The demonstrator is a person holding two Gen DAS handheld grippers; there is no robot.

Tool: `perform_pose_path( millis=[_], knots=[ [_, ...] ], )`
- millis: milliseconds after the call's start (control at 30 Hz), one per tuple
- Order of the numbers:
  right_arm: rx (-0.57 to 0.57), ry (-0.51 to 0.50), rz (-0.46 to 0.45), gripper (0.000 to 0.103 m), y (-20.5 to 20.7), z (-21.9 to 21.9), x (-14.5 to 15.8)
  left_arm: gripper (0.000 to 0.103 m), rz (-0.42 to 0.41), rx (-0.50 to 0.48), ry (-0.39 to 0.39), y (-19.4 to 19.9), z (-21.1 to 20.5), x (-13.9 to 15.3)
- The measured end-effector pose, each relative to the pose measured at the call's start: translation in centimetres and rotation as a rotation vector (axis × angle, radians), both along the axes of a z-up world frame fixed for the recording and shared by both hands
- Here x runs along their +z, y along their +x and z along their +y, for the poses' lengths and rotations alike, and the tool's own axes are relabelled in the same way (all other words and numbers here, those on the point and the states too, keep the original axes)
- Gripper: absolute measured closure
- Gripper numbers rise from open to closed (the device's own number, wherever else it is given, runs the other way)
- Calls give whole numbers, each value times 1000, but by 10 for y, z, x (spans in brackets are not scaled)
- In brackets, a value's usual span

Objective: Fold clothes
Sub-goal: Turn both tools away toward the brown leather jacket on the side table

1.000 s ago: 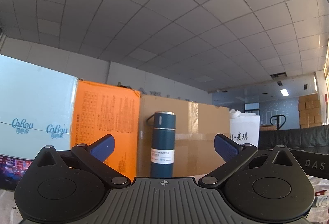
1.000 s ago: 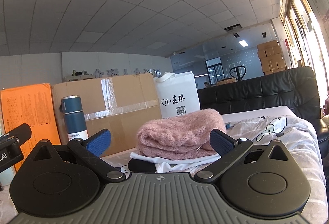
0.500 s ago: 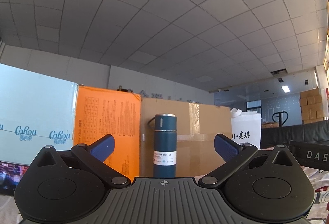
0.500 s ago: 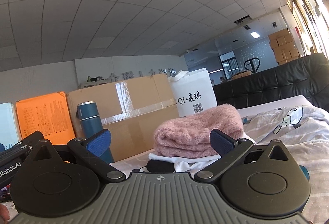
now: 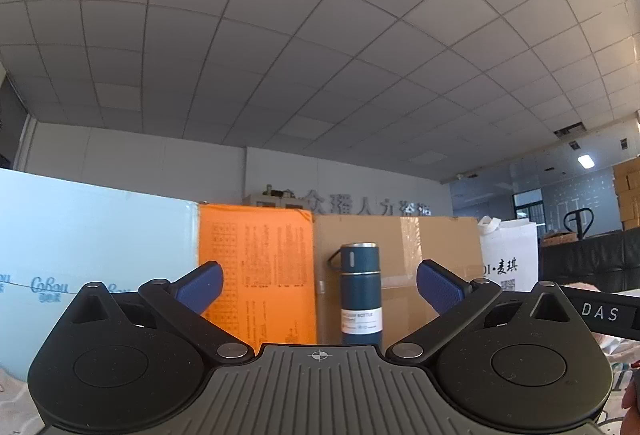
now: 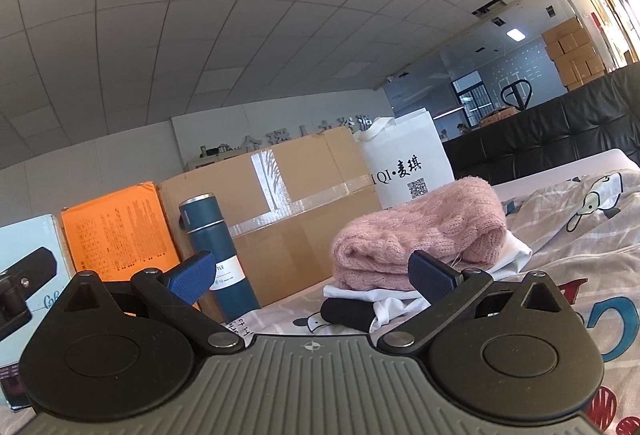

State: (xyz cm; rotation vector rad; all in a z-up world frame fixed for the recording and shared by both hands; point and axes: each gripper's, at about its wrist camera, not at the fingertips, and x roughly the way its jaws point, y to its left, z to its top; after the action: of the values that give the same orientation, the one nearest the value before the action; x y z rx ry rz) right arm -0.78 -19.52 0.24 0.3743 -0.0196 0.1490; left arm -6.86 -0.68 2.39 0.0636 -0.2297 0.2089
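In the right wrist view a folded pink knit sweater (image 6: 420,231) lies on top of a folded white garment (image 6: 392,299), with a rolled black piece (image 6: 346,313) in front, all on a cartoon-print sheet (image 6: 580,235). My right gripper (image 6: 312,273) is open, empty, just short of the pile and aimed to its left. My left gripper (image 5: 318,285) is open and empty too, tilted up at the boxes and ceiling; no clothes show in its view.
A dark blue vacuum bottle (image 5: 360,293) stands before a taped cardboard box (image 5: 400,255), seen also as the bottle (image 6: 218,255). An orange box (image 5: 256,267), a pale blue box (image 5: 92,235) and a white paper bag (image 6: 408,165) line the back. A black sofa (image 6: 560,139) stands behind.
Both cameras shifted slightly: the bottle drifted right in both views, and the right gripper tilted, bringing the clothes pile and more of the printed sheet to its right. Both stayed open.
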Motion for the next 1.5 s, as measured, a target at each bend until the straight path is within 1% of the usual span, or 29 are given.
perform_pose_path(
  millis=[167,333,467,533,600,733,800,900,1000,1100,1167,1267,1300,1333,1467,1500],
  knots=[
    [47,1,-15,0,-2,1,1,0,-2,51,8,-27,5,6],
    [117,-1,-55,0,-9,3,1,0,-34,114,27,-63,18,15],
    [208,-37,-90,0,-19,13,5,0,-73,188,55,-96,36,23],
    [260,-54,-101,0,-27,21,10,0,-93,245,73,-115,48,27],
    [327,-50,-113,0,-36,30,18,0,-118,309,93,-133,59,31],
    [505,-6,-85,0,-52,56,40,0,-186,456,121,-170,81,42],
    [606,-14,-88,0,-62,78,53,0,-224,526,122,-190,92,47],
    [745,-26,-101,0,-79,113,70,0,-281,626,97,-227,108,53],
    [859,-34,-98,0,-91,151,84,0,-326,691,11,-264,131,55],
    [937,-55,-99,0,-107,191,91,0,-350,716,-121,-302,163,55],
    [989,-70,-95,0,-116,218,94,0,-346,723,-213,-321,183,54],
    [1062,-75,-52,0,-127,256,97,0,-355,706,-339,-349,214,48],
    [1085,-81,-35,0,-131,268,98,0,-359,687,-383,-357,224,46],
    [1108,-87,-17,0,-136,280,99,0,-362,647,-438,-366,237,45],
    [1182,-143,50,0,-156,334,95,0,-365,378,-710,-399,304,20],
    [1210,-173,81,0,-161,348,92,0,-366,322,-777,-400,320,11]
  ],
)
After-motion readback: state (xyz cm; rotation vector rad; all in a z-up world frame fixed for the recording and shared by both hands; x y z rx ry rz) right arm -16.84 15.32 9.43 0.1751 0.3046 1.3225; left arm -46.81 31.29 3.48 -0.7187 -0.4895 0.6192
